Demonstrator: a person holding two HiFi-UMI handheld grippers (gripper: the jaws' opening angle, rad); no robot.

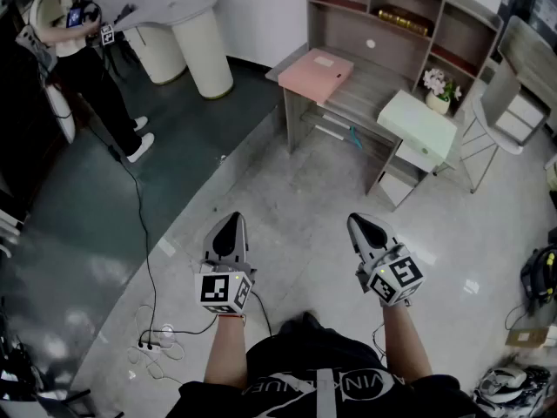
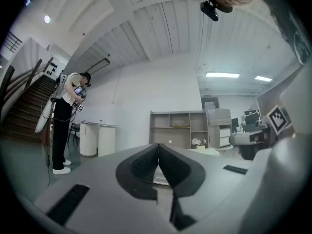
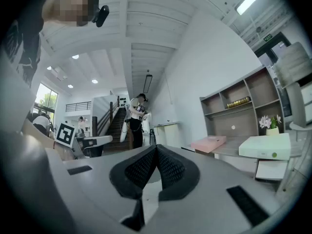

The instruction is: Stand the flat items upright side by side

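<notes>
Grey plastic, two hand-held units, nearest the wearer: left gripper [image 1: 231, 219] and right gripper [image 1: 359, 221] are pointing level over the pale tiled floor [image 1: 287, 190], side by side with a gap between them. Both are sitting clenched, with the ribbed black pads [image 2: 140, 168] meeting tip to tip and nothing caught between them in either gripper view. A marker cube [image 1: 224, 290] is riding at the wrist end of each. A black cable [image 1: 146, 259] is trailing across the floor to a power strip [image 1: 153, 345] at lower left.

Middle ground: a wooden desk [image 1: 361, 94] with open shelving is standing ahead. A pink flat box [image 1: 316, 70] is lying flat on the desk's left corner. A pale green flat box [image 1: 418, 122] is lying flat at the right end, well apart from the pink one. Neither is standing upright. A flower pot [image 1: 438, 87] is sitting just behind the green box. A chair [image 1: 494, 103] is standing just right of the desk.

Far: a white rounded counter [image 1: 187, 37] is standing on darker flooring. A person [image 1: 78, 50] is standing beside it, holding something that bears a square marker.
</notes>
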